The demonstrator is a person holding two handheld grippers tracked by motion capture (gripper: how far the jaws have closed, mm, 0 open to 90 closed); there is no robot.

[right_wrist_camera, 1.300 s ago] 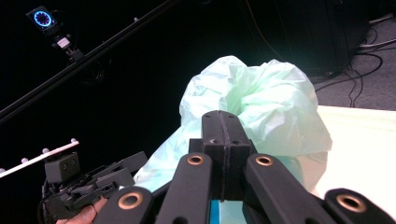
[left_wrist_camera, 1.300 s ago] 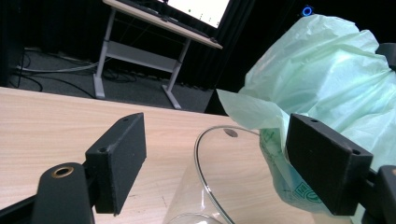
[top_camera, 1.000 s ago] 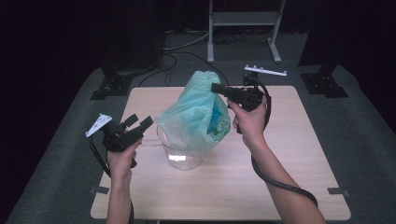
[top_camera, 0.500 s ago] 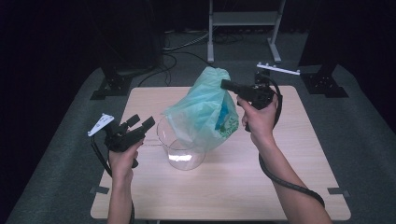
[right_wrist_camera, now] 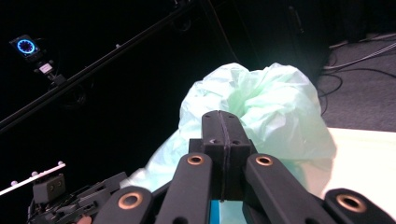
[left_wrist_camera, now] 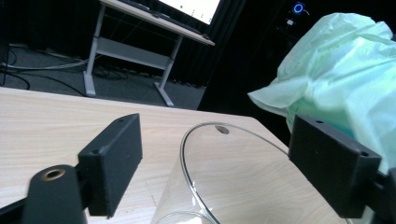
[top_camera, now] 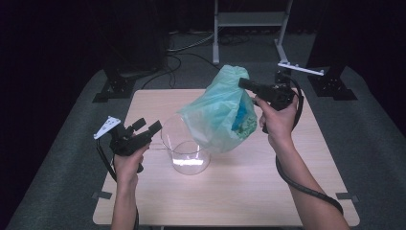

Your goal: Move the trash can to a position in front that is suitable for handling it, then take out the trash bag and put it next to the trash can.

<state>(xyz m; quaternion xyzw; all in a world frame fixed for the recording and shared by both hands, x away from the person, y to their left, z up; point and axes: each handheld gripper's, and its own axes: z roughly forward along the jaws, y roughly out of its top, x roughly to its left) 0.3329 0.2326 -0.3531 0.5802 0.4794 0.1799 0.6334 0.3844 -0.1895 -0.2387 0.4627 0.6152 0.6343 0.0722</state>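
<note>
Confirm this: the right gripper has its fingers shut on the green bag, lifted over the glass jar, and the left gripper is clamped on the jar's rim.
Not quite. The left gripper is not clamped: its fingers stand open and have just been opening, the glass jar rim between them, as the left gripper view shows. The right gripper does hold the green bag over the jar.

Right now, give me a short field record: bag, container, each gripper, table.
bag: green plastic bag, lifted and tilted over the container, something blue inside
container: clear glass beaker, upright on the table, bag's lower end at its rim
right gripper: shut on the bag's upper part
left gripper: fingers open, either side of the beaker's rim, jaws have just been opening
table: light wood
</note>
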